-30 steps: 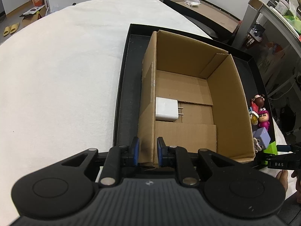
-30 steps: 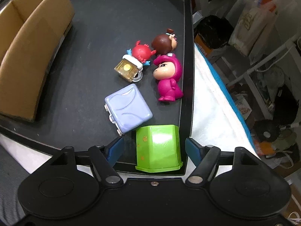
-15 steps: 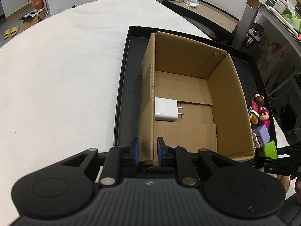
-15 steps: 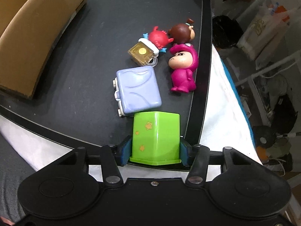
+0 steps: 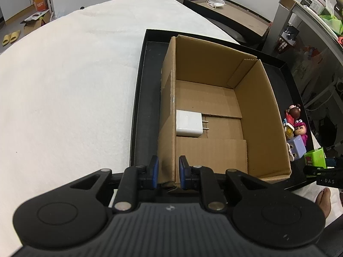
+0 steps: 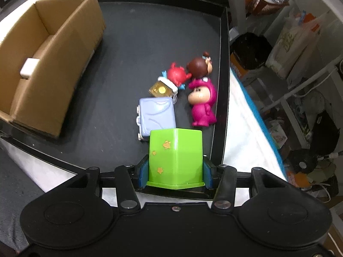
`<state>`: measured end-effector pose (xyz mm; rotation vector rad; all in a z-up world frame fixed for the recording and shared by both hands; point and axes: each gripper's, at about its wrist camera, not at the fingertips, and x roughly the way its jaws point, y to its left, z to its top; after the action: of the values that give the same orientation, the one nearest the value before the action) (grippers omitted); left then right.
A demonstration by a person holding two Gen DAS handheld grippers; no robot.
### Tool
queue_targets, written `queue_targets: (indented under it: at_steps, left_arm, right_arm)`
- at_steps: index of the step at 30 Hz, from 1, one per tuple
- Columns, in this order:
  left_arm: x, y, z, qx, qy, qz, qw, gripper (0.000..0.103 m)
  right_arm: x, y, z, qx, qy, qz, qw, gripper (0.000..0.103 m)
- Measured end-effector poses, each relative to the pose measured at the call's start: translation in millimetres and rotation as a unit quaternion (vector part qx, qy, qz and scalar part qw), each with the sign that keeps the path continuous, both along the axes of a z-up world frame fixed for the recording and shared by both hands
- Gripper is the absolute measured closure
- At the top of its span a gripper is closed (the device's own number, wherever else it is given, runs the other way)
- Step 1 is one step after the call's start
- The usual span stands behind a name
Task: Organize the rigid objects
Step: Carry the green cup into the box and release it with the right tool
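On the black tray (image 6: 223, 64) stood the cardboard box (image 5: 255, 115), its near wall pinched by the left gripper (image 5: 168, 172), while the right gripper (image 6: 175, 174), jaws closing, clamped the green cup (image 6: 175, 156) at the tray's near edge.

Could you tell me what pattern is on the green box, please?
Small gold stars on the green box, clearest in the right wrist view.

The only readable lettering is "DAS", white on the black body of the right gripper (image 5: 328, 172), at four o'clock in the left wrist view.
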<state>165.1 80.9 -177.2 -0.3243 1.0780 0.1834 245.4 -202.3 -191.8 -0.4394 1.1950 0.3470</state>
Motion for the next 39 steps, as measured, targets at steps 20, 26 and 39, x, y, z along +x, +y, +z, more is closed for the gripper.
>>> queue_targets:
  at_steps: [20,26,39]
  left_arm:
    - [-1,10,-4,-0.028,-0.003,-0.003,0.9996,0.086]
    - [-2,13,-6,-0.042,-0.009,-0.005,0.999,0.086]
    - [-3,17,-8,-0.053,-0.015,-0.011,0.9984,0.086]
  right_arm:
    - [16,40,54,0.033,-0.031,0.026,0.999,0.056]
    - [19,61,62,0.038,-0.04,0.036,0.998,0.056]
    - [16,111,81,0.051,-0.061,0.066,0.995,0.056]
